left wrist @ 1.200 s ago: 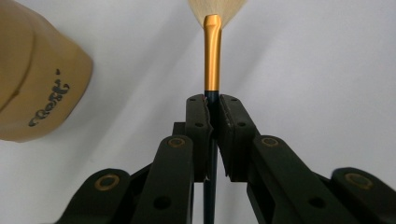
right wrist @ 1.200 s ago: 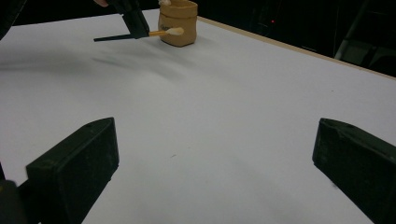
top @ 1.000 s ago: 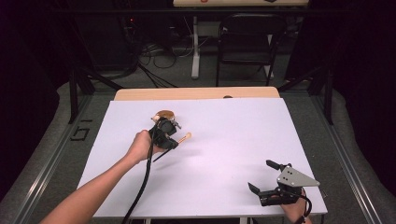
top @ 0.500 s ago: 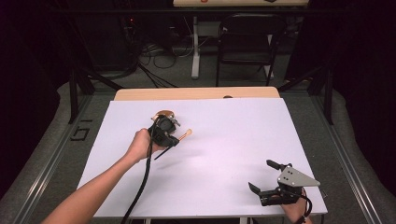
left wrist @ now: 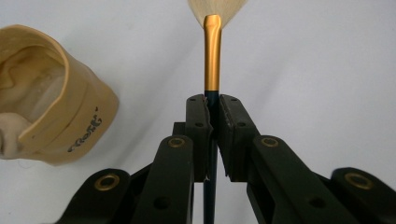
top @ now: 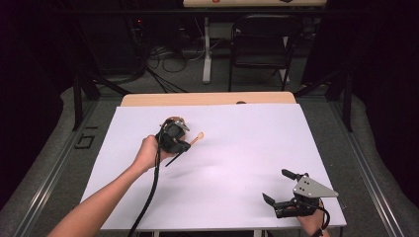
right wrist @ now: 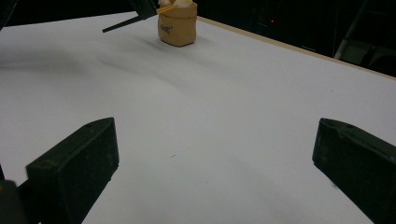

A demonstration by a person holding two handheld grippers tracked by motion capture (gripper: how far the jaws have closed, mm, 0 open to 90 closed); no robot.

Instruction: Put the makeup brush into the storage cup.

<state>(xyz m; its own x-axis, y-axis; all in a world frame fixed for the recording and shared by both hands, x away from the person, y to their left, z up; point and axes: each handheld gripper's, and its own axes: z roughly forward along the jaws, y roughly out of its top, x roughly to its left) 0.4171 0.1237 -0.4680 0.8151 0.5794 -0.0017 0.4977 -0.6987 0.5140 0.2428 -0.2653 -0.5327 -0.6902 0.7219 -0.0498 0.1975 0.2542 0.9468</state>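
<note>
On the left half of the white table (top: 237,148), your left hand (top: 147,153) holds 1 gripper, the left gripper (top: 174,134), above the sheet. Its 2 jaws are pressed together on the dark handle of 1 brush (left wrist: 212,60), which runs straight out between the pads. Beyond the pads you can see the brush's gold collar and the start of its pale bristles. In the high view the brush tip (top: 199,135) pokes out just to the right of that gripper, over the table. Just beside the brush sits 1 small tan pouch (left wrist: 51,98), with pale stuff inside and dark lettering on its side. From the right gripper view the pouch (right wrist: 176,25) stands upright on the table.

Farther right, well apart from all that, your right gripper (top: 284,192) sits near the table's front right corner. Its 2 jaws are spread wide, with only bare table between them.
</note>
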